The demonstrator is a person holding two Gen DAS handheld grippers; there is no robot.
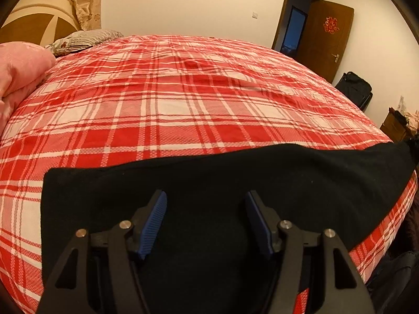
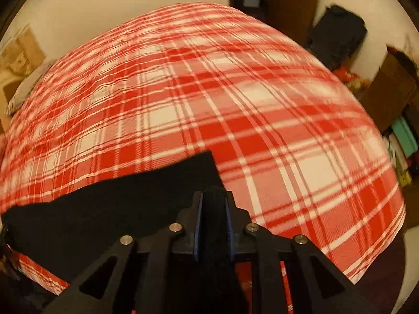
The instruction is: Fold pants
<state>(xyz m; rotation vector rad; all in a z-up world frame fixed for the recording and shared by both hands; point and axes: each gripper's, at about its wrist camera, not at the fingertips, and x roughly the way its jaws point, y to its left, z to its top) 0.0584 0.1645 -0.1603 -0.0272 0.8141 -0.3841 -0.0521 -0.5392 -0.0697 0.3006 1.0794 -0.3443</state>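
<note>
plaid bed (image 1: 183, 110) | pink quilt (image 1: 21, 68) far-left | left tongs (image 1: 206, 209) wide over black pants (image 1: 235, 172) | right tongs (image 2: 213, 209) clamp pants

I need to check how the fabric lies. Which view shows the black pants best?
The left wrist view: the black pants spread sharp across the red plaid bedsheet. The right wrist view is blurred, showing only an end clamped in the right gripper.

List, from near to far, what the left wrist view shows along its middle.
left gripper → black pants → checked bedspread → far wall
</note>
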